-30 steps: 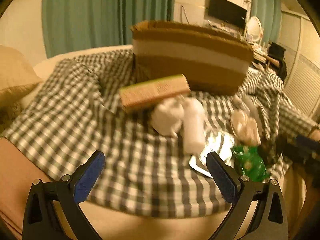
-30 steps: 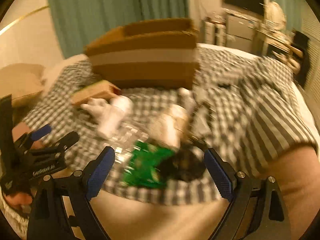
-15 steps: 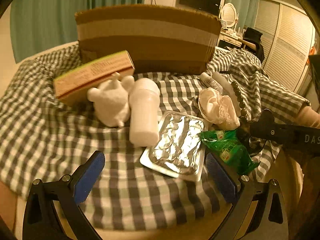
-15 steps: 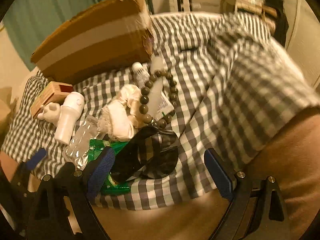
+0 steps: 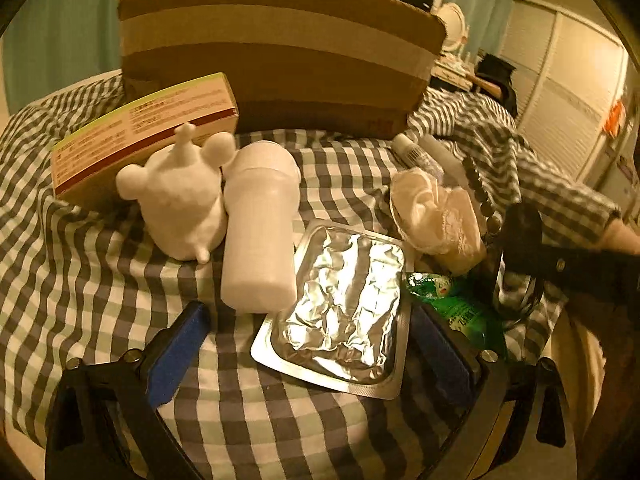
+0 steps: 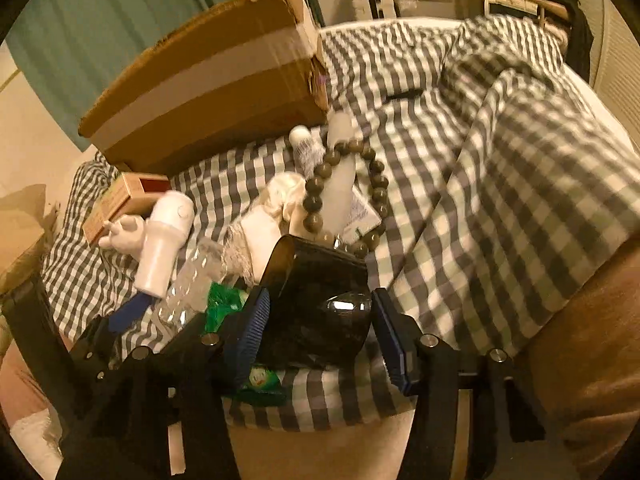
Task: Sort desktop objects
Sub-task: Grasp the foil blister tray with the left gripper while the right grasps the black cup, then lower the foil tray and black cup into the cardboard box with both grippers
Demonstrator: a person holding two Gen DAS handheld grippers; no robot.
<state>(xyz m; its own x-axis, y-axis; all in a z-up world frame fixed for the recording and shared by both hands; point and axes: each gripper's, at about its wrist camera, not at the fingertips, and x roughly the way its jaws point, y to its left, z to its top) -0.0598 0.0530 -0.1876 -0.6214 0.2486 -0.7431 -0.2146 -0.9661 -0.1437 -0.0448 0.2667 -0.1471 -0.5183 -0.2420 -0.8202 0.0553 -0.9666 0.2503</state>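
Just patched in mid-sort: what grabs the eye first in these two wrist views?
The big cardboard box stands at the back of the checked cloth, with the clutter in front of it. In the left wrist view the shiny foil blister pack lies between the left gripper fingers, beside a white bottle. The right gripper is closing around a dark glossy cup, with a bead bracelet just behind.

Through both wrist cameras I see a dim room under warm yellow-orange light. Dark circular vignettes frame each fisheye view, and straight lines bow near the edges. In the left view the crinkled foil tray (image 5: 340,312) throws back bright white glare, and the objects are sharp. The right view is softer: the checked bedcover (image 6: 500,168) smears with blur, and a small highlight glints on the glossy black object (image 6: 320,300).
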